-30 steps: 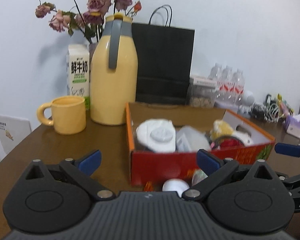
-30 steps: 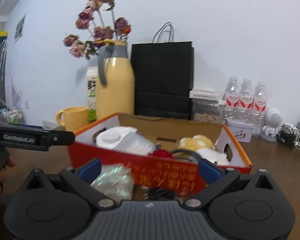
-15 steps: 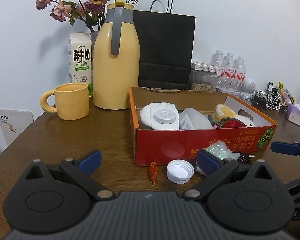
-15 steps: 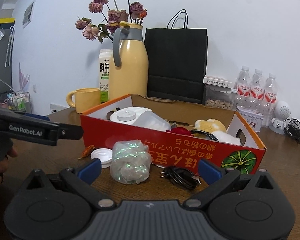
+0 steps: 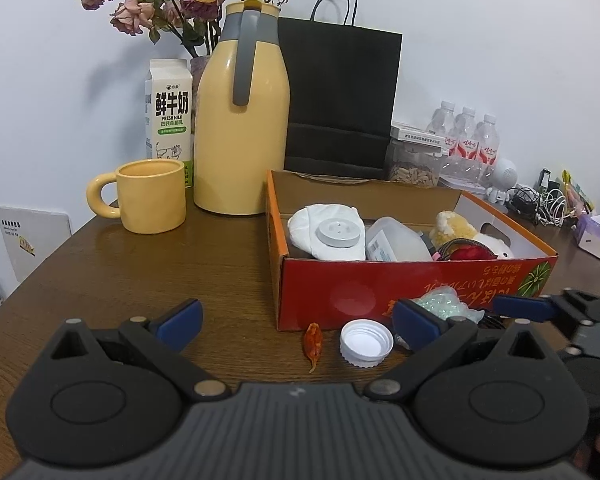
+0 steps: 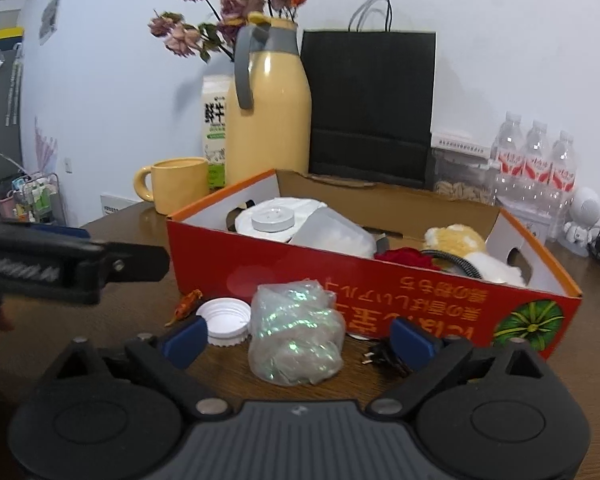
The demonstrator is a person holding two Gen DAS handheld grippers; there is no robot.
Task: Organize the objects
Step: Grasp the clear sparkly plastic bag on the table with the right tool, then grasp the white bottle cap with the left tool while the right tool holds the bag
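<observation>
A red cardboard box (image 5: 400, 292) (image 6: 300, 276) holds a white mask, a plastic container, a plush toy and a red item. In front of it on the wooden table lie an orange dried pepper (image 5: 313, 339) (image 6: 187, 303), a white bottle cap (image 5: 366, 343) (image 6: 223, 321), a clear plastic bag of shiny stuff (image 6: 296, 338) (image 5: 444, 309) and a black cable (image 6: 384, 358). My left gripper (image 5: 296, 320) is open and empty, with the pepper and cap between its fingers. My right gripper (image 6: 296, 338) is open, its fingers on either side of the bag, not touching it.
A yellow mug (image 5: 150, 200), a milk carton (image 5: 168, 112), a yellow thermos jug (image 5: 242, 120), dried roses and a black paper bag (image 5: 340, 100) stand behind the box. Water bottles (image 5: 466, 136), a jar and cables sit at the back right. The left gripper shows in the right wrist view (image 6: 72, 268).
Both grippers have drawn back from the box and dropped lower; the pepper, cap, bag and cable came into view. The right gripper now frames the bag more closely.
</observation>
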